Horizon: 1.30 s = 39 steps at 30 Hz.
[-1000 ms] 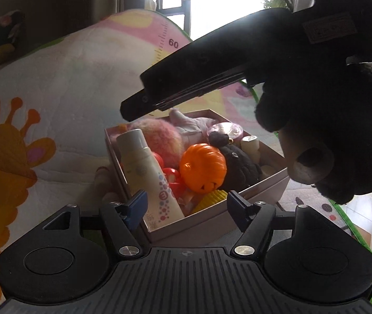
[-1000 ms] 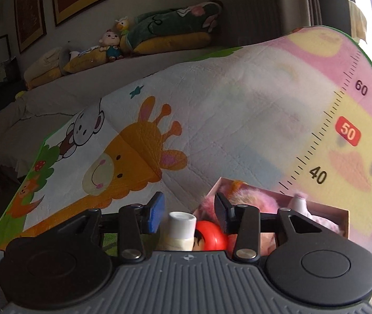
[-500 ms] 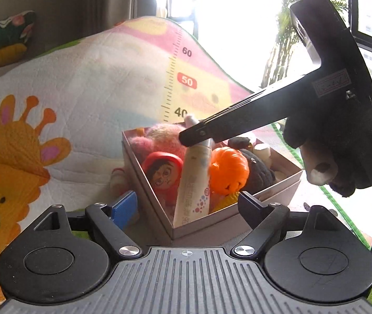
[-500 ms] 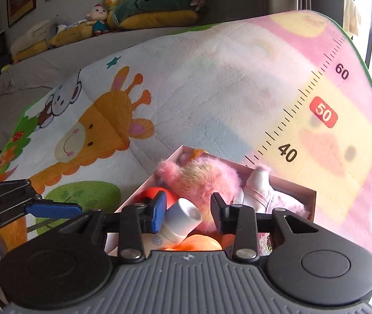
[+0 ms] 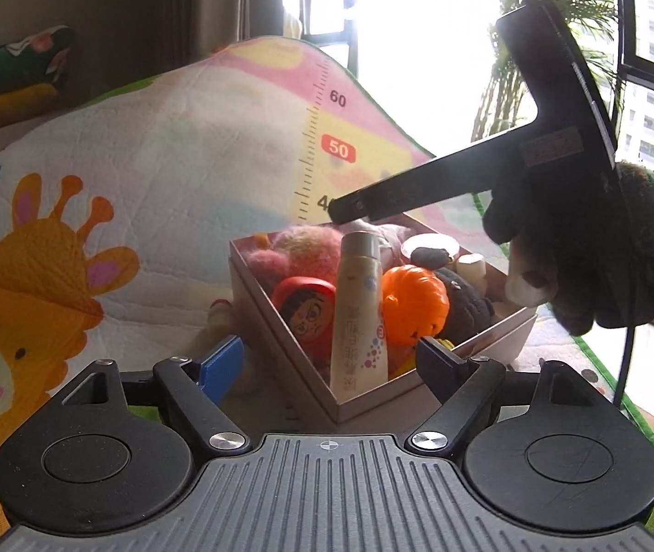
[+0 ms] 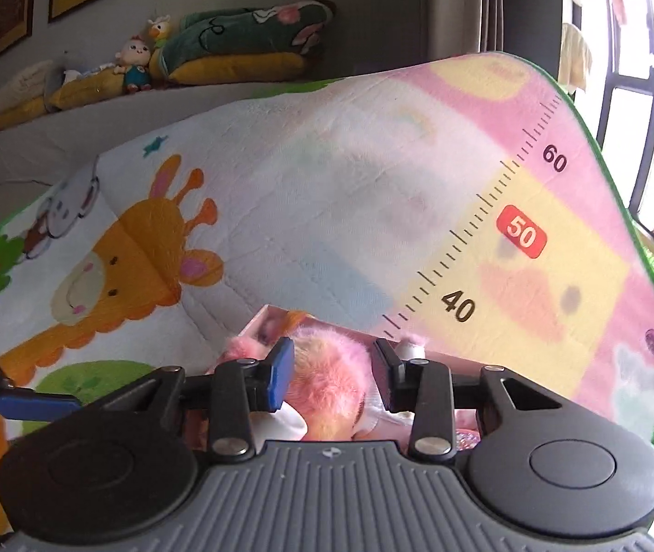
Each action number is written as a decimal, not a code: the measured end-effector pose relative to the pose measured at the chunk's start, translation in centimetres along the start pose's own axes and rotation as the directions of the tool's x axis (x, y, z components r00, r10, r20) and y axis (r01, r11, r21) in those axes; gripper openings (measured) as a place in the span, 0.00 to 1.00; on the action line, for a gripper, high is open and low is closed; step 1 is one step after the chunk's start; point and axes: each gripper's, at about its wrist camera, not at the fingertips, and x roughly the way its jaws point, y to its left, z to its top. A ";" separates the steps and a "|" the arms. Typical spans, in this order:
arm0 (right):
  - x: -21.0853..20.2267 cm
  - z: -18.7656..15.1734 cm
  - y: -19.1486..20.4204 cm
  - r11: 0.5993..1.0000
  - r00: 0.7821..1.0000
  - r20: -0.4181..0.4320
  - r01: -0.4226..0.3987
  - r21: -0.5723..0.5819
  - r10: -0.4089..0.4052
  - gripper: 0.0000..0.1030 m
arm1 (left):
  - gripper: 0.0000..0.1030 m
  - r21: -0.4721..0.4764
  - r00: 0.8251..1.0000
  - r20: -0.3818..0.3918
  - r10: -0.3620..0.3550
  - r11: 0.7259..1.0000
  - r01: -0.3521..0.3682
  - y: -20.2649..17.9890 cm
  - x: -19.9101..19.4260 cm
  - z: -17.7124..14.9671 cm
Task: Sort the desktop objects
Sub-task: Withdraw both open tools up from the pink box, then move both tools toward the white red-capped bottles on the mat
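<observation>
Box: our open cardboard box (image 5: 373, 407) on giraffe-print play mat (image 5: 165, 175), packed w/ toys.
Tube: white lotion tube (image 5: 358, 317) upright inside, betw red doll (image 5: 307, 310) & orange pumpkin (image 5: 414, 301).
L gripper (image 5: 329, 361): jaws apart, straddling box corner.
R gripper (image 6: 332, 377): jaws apart, above box, pink fluffy plush (image 6: 327, 382) between them.

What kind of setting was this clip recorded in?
Most likely a home living room or child's play area: a cartoon giraffe play mat with a printed height ruler, a box full of toys, and plush dolls with cushions on a ledge by the wall.
</observation>
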 end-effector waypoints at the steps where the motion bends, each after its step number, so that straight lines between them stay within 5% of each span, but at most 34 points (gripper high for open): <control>1: -0.2 -0.4 0.2 1.000 1.000 -0.003 0.003 -0.015 -0.003 0.35 | 0.81 -0.001 1.000 0.000 0.003 1.000 -0.003 0.1 -0.1 0.0; 6: 0.0 -2.4 0.8 0.990 0.996 -0.039 0.079 -0.116 -0.084 0.36 | 0.78 -0.087 0.999 -0.038 0.020 0.996 -0.023 2.1 0.7 -0.5; 12: -1.4 -3.4 -0.7 0.999 0.999 -0.028 0.043 -0.022 -0.044 0.40 | 0.79 -0.115 0.999 -0.035 0.016 0.993 -0.020 3.3 0.8 -0.8; 16: -3.5 -3.7 -0.5 1.000 1.000 0.003 0.008 -0.004 -0.008 0.43 | 0.62 -0.137 1.000 -0.015 -0.025 0.990 0.022 3.7 0.5 -0.5; 19: -5.1 -4.0 -0.4 1.000 0.999 0.027 -0.019 0.009 0.018 0.51 | 0.62 -0.172 0.998 0.009 -0.057 0.983 0.058 4.4 -0.1 -0.3; 24: -5.1 -4.7 -0.1 0.998 0.998 0.018 -0.056 0.021 0.055 0.51 | 0.64 -0.195 0.998 -0.047 0.049 0.979 -0.057 6.2 1.2 -0.6; 28: -4.2 -4.9 -0.3 0.997 0.998 0.014 -0.068 0.034 0.067 0.51 | 0.64 -0.185 0.988 -0.119 0.103 0.975 -0.124 7.2 3.5 -1.2; 39: -3.1 -4.1 -0.4 0.988 0.991 0.017 -0.134 0.072 0.133 0.51 | 0.59 -0.078 0.988 -0.141 0.062 0.994 -0.073 6.7 6.8 -1.1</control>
